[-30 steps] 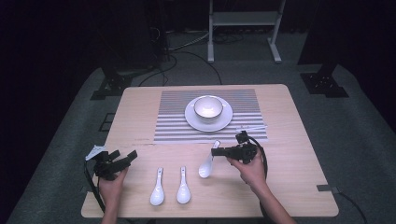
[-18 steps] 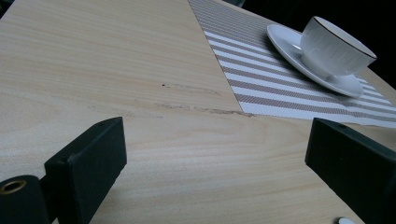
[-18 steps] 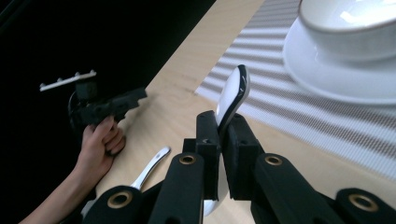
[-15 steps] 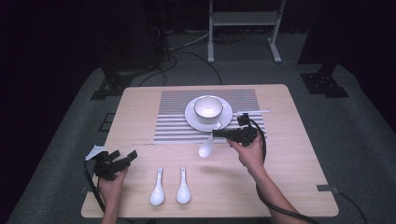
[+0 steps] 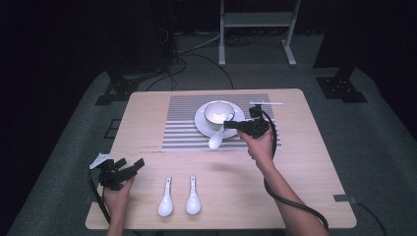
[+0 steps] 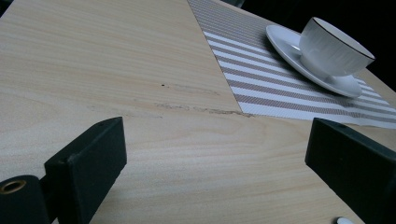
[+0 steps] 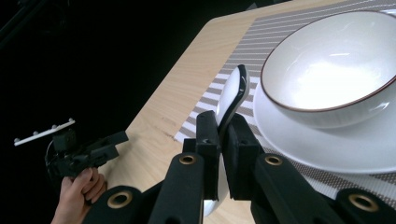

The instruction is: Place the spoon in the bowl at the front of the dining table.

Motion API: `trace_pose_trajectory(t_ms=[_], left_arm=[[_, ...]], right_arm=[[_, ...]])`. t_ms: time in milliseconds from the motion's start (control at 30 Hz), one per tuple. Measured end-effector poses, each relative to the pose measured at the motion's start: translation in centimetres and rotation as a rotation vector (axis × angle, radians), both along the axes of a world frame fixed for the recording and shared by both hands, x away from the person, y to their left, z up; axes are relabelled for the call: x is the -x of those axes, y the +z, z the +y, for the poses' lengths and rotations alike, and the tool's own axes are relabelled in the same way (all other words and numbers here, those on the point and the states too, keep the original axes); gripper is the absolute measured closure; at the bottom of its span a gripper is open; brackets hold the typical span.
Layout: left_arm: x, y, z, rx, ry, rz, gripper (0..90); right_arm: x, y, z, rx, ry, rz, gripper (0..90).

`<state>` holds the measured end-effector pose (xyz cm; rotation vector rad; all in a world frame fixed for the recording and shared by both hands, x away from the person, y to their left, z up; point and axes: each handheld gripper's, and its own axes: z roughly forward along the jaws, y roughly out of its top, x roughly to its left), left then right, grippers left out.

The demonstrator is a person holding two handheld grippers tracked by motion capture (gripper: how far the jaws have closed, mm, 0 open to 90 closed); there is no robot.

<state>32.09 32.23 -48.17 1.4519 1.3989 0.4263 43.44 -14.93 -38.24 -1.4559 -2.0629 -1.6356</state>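
Note:
A white bowl stands on a white saucer on the striped placemat. My right gripper is shut on the handle of a white spoon, held tilted just in front of the saucer with its scoop hanging down. In the right gripper view the spoon sits pinched between the jaws, close to the bowl. Two more white spoons lie near the front edge. My left gripper rests at the front left, open and holding nothing.
The wooden table is bare to the right and front right. In the left gripper view the bowl and placemat lie ahead to the right. A cable trails from the right gripper. Dark floor and stand legs surround the table.
My right gripper has carried the spoon away from the front of the table, up to the saucer's near rim. The left gripper has stayed where it was.

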Motion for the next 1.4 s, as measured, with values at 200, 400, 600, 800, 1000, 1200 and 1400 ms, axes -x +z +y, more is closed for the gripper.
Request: trace_pose_trajectory(t_ms=[200, 400, 600, 800, 1000, 1200, 1400], left_arm=[[0.0, 0.0, 0.0, 0.001, 0.000, 0.001, 3.9], [0.0, 0.0, 0.0, 0.002, 0.000, 0.001, 3.9], [0.0, 0.0, 0.1, 0.003, 0.000, 0.000, 3.9], [0.0, 0.0, 0.0, 0.002, 0.000, 0.001, 3.9], [0.0, 0.0, 0.0, 0.002, 0.000, 0.000, 3.9], [0.0, 0.0, 0.1, 0.004, -0.001, 0.000, 3.9], [0.0, 0.0, 0.1, 0.008, 0.000, -0.001, 3.9]], right_arm=[[-1.0, 0.0, 0.0, 0.007, -0.025, 0.004, 84.7], [-2.0, -0.1, -0.1, 0.015, -0.052, 0.012, 84.7], [-2.7, -0.1, -0.3, 0.010, -0.080, 0.018, 84.7], [-3.5, -0.1, -0.5, 0.001, -0.114, 0.028, 84.7], [-4.1, 0.1, -0.7, -0.009, -0.138, 0.025, 84.7], [-4.9, 0.6, -0.8, -0.011, -0.169, 0.017, 84.7], [-5.7, 1.0, -0.8, -0.003, -0.199, 0.018, 84.7]])
